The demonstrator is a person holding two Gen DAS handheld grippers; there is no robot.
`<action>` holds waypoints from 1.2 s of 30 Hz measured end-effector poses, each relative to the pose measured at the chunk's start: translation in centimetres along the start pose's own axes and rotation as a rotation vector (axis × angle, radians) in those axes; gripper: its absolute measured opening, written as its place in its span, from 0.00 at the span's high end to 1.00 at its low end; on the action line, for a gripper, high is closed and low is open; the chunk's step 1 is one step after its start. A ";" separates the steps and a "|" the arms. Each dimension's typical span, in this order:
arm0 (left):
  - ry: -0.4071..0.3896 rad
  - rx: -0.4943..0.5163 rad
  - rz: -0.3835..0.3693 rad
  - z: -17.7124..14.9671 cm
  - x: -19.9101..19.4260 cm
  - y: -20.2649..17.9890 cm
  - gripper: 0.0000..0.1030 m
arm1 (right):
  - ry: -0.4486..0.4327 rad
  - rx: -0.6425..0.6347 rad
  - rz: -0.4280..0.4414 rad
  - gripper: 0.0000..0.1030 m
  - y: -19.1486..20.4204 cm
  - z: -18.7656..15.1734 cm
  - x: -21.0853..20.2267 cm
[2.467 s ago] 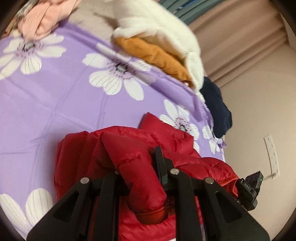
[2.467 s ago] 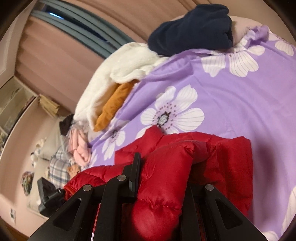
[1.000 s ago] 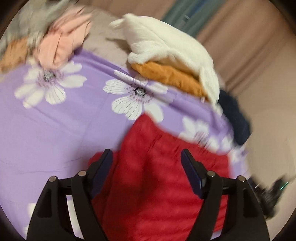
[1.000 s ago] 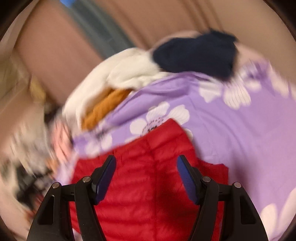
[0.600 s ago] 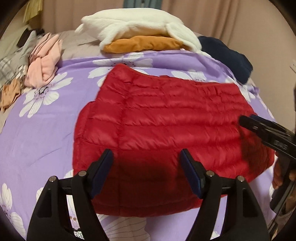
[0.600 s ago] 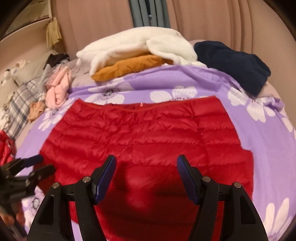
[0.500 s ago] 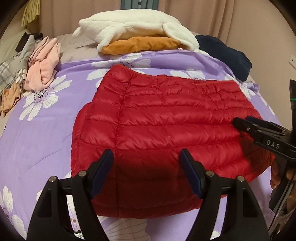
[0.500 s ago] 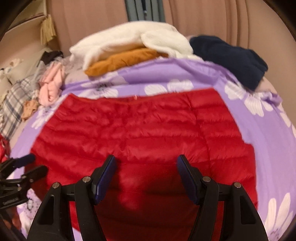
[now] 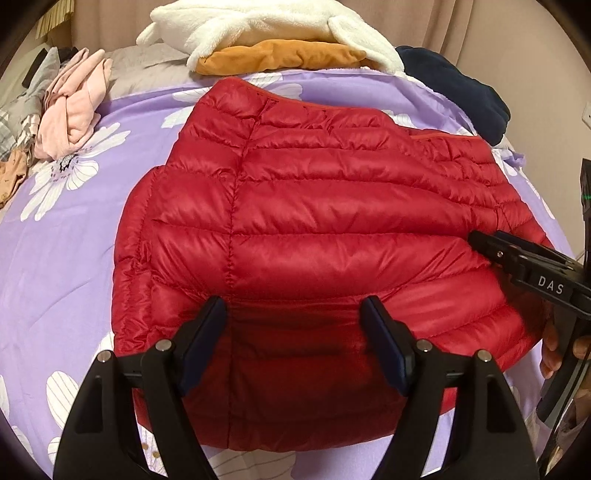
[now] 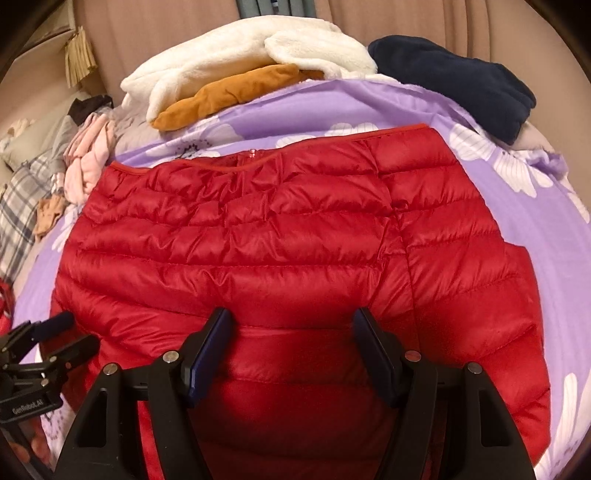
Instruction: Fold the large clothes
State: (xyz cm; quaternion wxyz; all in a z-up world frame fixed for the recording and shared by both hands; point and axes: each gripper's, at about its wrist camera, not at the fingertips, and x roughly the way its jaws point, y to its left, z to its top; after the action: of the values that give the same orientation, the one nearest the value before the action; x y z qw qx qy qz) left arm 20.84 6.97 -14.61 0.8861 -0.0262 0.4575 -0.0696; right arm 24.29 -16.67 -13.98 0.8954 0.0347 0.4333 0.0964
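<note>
A red quilted puffer jacket point(image 9: 314, 229) lies folded and flat on the purple flowered bedspread point(image 9: 62, 236); it also fills the right wrist view point(image 10: 280, 251). My left gripper point(image 9: 293, 314) is open and empty, hovering over the jacket's near edge. My right gripper point(image 10: 291, 325) is open and empty above the jacket's near edge too. The right gripper also shows at the right of the left wrist view point(image 9: 480, 240). The left gripper shows at the lower left of the right wrist view point(image 10: 62, 328).
A white fleece point(image 9: 258, 26) over an orange garment point(image 9: 284, 55) is stacked at the bed's far side. A navy garment point(image 9: 454, 88) lies far right. Pink clothes point(image 9: 70, 110) and a plaid item point(image 10: 18, 210) lie at the left. Curtains hang behind.
Both grippers have let go of the red jacket and opened. The bunched jacket now lies spread flat, and both grippers have pulled back to its near edge.
</note>
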 end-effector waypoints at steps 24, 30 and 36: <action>-0.017 -0.077 0.011 -3.2 -2.6 2.1 0.26 | -0.015 0.102 -0.049 0.34 -4.4 -3.7 -4.1; 0.026 -0.101 -0.015 -3.1 -1.5 2.8 0.23 | 0.009 0.143 -0.012 0.34 -5.1 -4.5 -3.2; 0.014 -0.122 -0.009 -3.3 -3.6 2.9 0.25 | 0.024 0.162 0.001 0.34 -5.3 -4.8 -4.9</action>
State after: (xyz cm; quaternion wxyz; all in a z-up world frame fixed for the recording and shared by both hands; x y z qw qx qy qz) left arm 16.42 10.41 -13.91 0.8792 -0.0814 0.4671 -0.0456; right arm 18.36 -22.96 -13.95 0.8844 0.1059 0.4504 0.0619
